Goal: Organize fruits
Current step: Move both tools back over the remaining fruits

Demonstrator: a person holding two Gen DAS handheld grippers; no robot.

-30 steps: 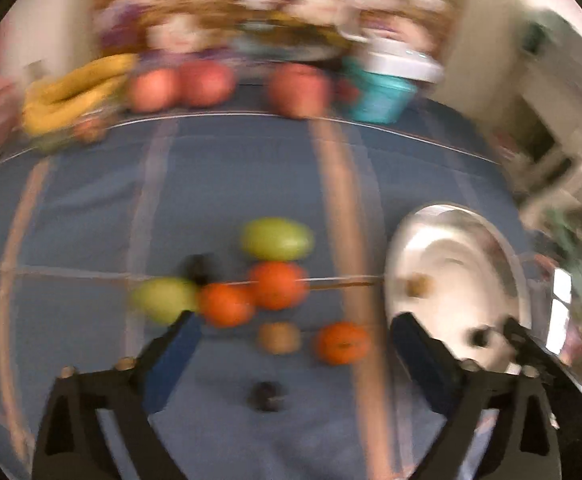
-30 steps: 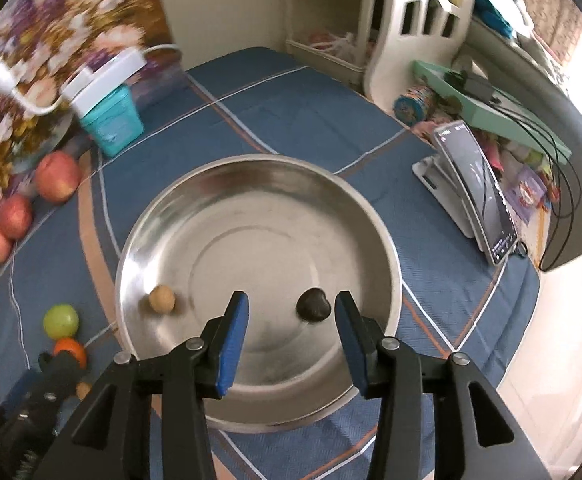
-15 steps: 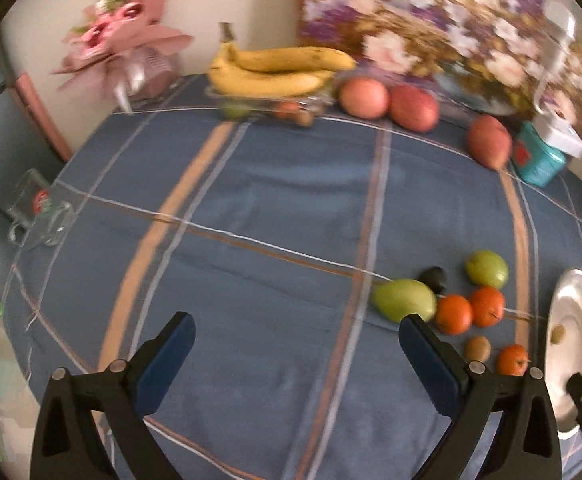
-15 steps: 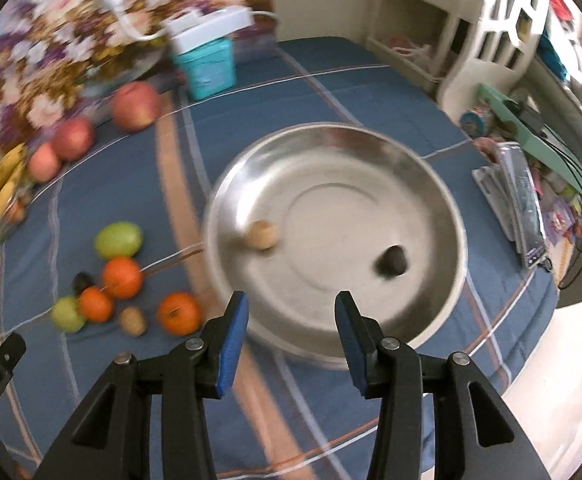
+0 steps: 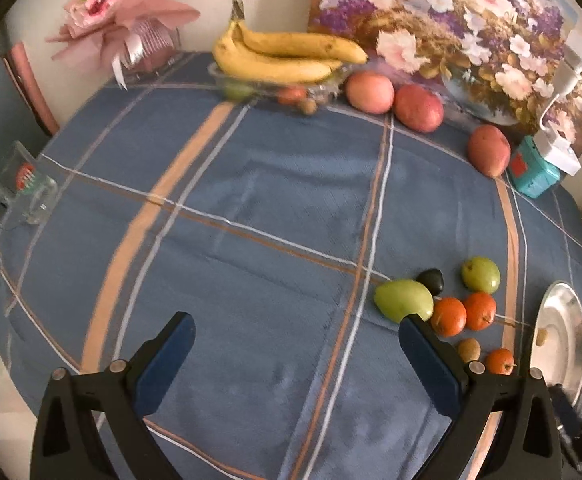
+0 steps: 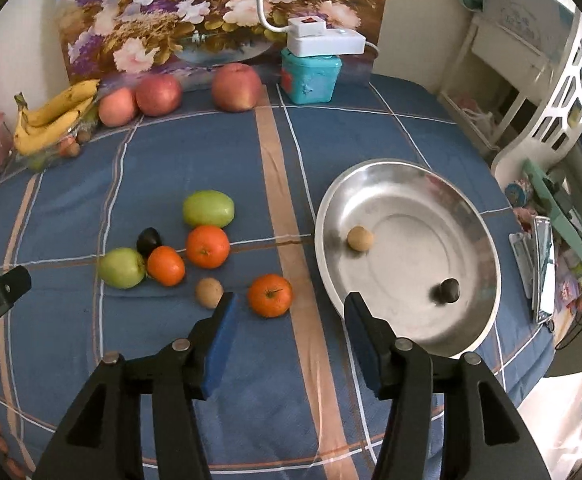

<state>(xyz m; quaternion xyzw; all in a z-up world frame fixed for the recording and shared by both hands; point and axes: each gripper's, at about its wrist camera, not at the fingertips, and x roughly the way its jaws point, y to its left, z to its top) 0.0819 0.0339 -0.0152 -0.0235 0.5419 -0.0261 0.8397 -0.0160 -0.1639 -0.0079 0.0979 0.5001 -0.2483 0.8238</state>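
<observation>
A steel bowl [image 6: 471, 216] at the right holds a small tan fruit [image 6: 359, 238] and a dark one [image 6: 446, 290]. Left of it, loose fruit lies on the blue cloth: two green fruits [image 6: 208, 209], three oranges [image 6: 207, 246], a dark fruit [image 6: 148, 241] and a tan one [image 6: 208, 293]. My right gripper [image 6: 291, 316] hovers just short of the nearest orange [image 6: 270, 295], its jaws opening with nothing between them. My left gripper [image 5: 295, 328] stands wide open over bare cloth, with the fruit cluster [image 5: 403, 299] beside its right finger and the bowl [image 5: 563, 320] at the far right.
Bananas [image 6: 55, 116], three apples [image 6: 158, 95] and a teal box [image 6: 311, 76] line the back, in front of a flower painting. A glass mug [image 5: 23, 196] and a pink bouquet [image 5: 131, 28] stand at the left. A phone [image 6: 543, 272] lies right of the bowl.
The right gripper swung left from over the bowl to face the loose fruit, and its jaws widened. The left gripper drew away leftward, so the fruit cluster now sits at its right.
</observation>
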